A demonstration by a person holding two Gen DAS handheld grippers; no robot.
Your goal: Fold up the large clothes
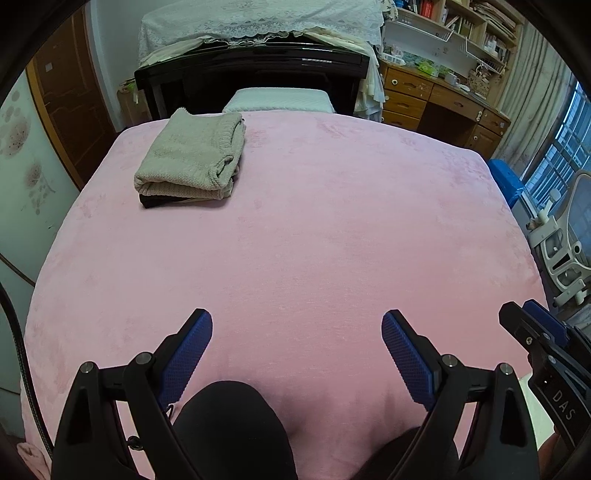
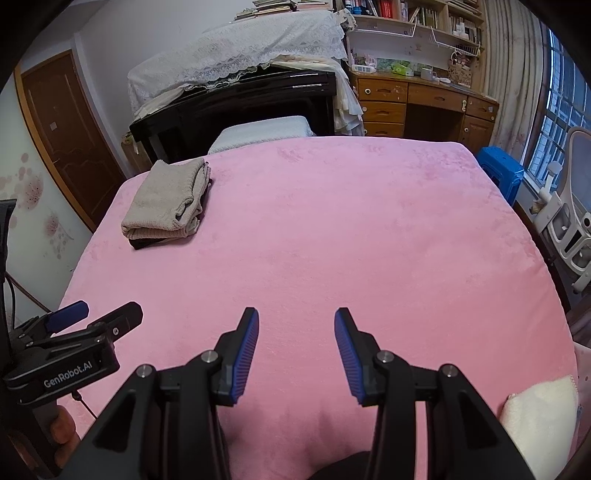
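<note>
My left gripper (image 1: 296, 334) and right gripper (image 2: 296, 332) hang unclenched, empty, over the pink plush bedspread (image 1: 314, 229). The folded beige knitted garment (image 1: 192, 157) looks done; I'd leave it and reach squarely for the next.

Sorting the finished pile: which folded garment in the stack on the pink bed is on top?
The beige knitted garment is on top; only a thin edge of the dark garment shows beneath it, at the stack's near side on the pink bed.

Home bedroom: pink bed (image 1: 295, 229), desk w/ drawers (image 1: 428, 96), bookshelves (image 2: 417, 14).
</note>
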